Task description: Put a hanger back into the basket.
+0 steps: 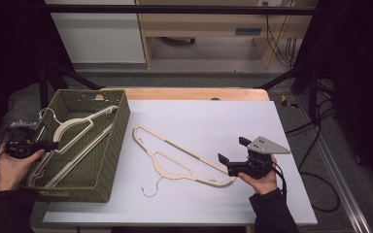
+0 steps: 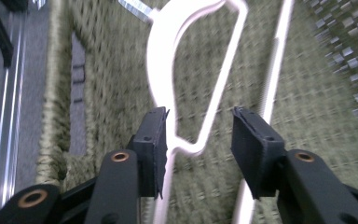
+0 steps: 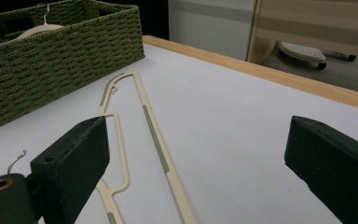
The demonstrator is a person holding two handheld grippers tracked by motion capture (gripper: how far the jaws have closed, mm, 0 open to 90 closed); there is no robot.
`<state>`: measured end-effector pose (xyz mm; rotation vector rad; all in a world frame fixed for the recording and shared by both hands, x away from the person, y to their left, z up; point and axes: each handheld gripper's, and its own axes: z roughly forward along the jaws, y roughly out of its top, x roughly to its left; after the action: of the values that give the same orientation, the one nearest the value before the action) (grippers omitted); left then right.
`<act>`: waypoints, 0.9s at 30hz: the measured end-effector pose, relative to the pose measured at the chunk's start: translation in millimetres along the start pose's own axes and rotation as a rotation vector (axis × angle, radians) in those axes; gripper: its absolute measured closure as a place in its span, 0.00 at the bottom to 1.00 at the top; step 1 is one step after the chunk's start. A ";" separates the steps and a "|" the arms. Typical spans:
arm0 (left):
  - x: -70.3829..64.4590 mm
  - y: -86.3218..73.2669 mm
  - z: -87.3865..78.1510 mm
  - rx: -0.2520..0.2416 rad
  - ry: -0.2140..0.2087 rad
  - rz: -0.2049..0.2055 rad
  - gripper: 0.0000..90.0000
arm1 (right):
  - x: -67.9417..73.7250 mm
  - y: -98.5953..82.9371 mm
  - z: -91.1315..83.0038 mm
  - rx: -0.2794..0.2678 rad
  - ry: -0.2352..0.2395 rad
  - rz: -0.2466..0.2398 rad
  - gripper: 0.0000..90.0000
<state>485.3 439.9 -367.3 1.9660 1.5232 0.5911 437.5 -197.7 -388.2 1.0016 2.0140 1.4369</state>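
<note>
- Basket (image 1: 118, 127): green woven box at the left end of the white table top (image 1: 233, 121); one cream hanger (image 1: 73, 126) lies slanted inside it, its wire hook (image 1: 48, 112) up over the basket's left rim
- Left gripper (image 1: 53, 144): reaches in over the basket's left wall; in the left gripper view its jaws stand apart, one on each side of a thin rail of the hanger in the basket, clamped on nothing
- Risk at the basket: judged from the blur in that view, the hand is moving; jaws closing off centre could pinch only the rail's edge, so the hanger would twist or slip, and its hook could snag on the weave
- Second hanger (image 1: 175, 158): flat on the table top just right of the basket, hook (image 1: 151, 190) toward the person
- Right gripper (image 1: 228, 164): at the end of the second hanger farthest from the basket, jaws wide apart, holding nothing
- Risk on the table: the thin, flat frame offers little to bite; jaws coming down could push it sliding toward the basket instead of gripping it
</note>
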 end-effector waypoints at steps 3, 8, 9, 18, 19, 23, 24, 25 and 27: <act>-12.2 2.4 -11.5 -0.096 -0.037 0.009 0.55 | 0.1 0.1 -0.4 -0.001 -0.001 0.005 0.08; -38.6 6.9 -28.1 -0.224 -0.092 0.050 0.47 | 0.4 0.3 -0.2 -0.006 0.010 -0.005 0.08; -44.2 7.9 -30.8 -0.249 -0.109 0.057 0.46 | 1.0 0.5 0.1 -0.010 0.009 0.009 0.08; -103.6 10.7 -42.2 -0.394 -0.257 0.124 0.28 | 0.6 0.8 -2.0 -0.017 0.013 0.010 0.08; -110.3 10.1 -42.6 -0.405 -0.271 0.132 0.26 | 1.1 0.7 -1.8 -0.018 0.011 0.013 0.08; -137.4 7.6 -42.8 -0.433 -0.326 0.165 0.19 | 1.0 0.2 -1.6 -0.020 0.017 0.012 0.08; -144.1 6.8 -42.3 -0.437 -0.337 0.173 0.18 | 0.9 0.2 -1.6 -0.022 0.018 0.013 0.08; -150.8 5.9 -41.9 -0.438 -0.347 0.182 0.17 | 0.9 0.2 -1.6 -0.023 0.019 0.014 0.08; -164.3 4.2 -40.5 -0.447 -0.366 0.201 0.15 | 0.7 0.0 -1.7 -0.026 0.017 0.013 0.08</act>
<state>420.5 287.1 -334.1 1.7635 0.8895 0.5583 435.8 -198.1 -387.6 0.9969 1.9997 1.4797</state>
